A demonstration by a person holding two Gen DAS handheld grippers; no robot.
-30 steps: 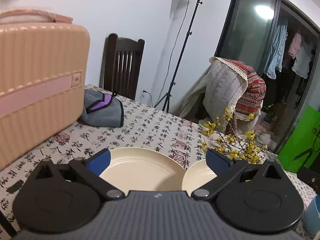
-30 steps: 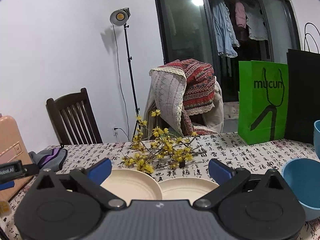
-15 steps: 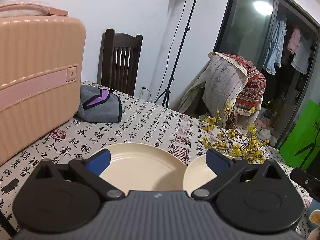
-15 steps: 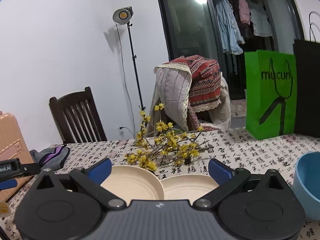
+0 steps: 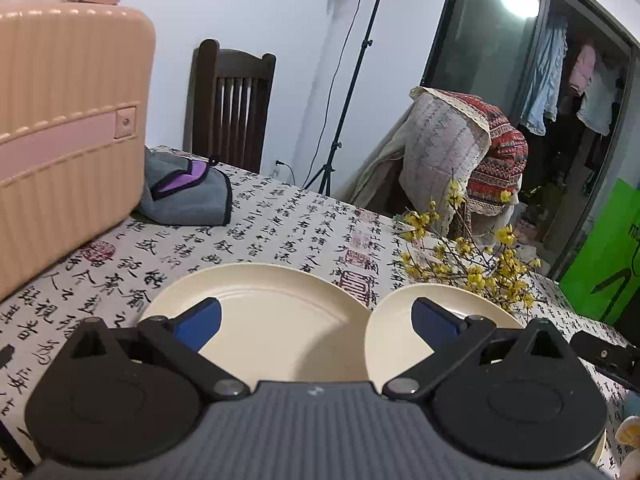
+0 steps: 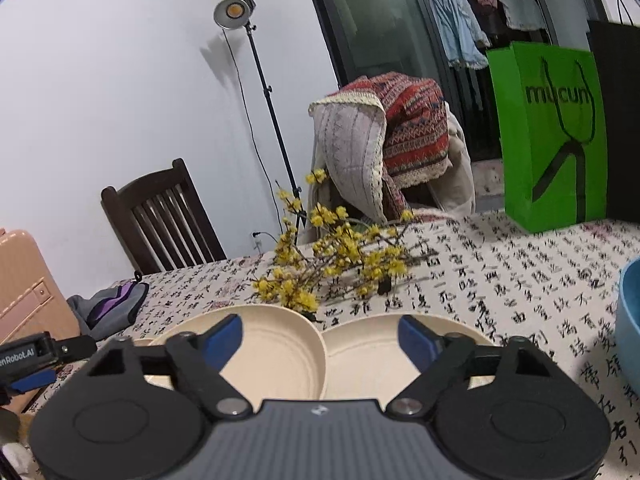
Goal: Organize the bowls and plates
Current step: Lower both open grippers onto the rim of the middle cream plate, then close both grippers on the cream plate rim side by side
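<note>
Two cream plates lie side by side on the calligraphy-print tablecloth. In the left wrist view the larger plate is on the left and the smaller plate touches it on the right. My left gripper hovers open just over them, one blue pad above each plate. In the right wrist view the same large plate and small plate sit under my right gripper. Its jaws are closing above the meeting rims and its pads press on nothing. A blue bowl stands at the far right.
A pink suitcase and a grey-purple pouch stand at the left. Yellow flower branches lie just behind the plates. A green paper bag stands at the back right. Chairs and a light stand are beyond the table.
Both grippers have sunk closer to the plates, which now fill more of each view. The right gripper's fingers have drawn closer together.
</note>
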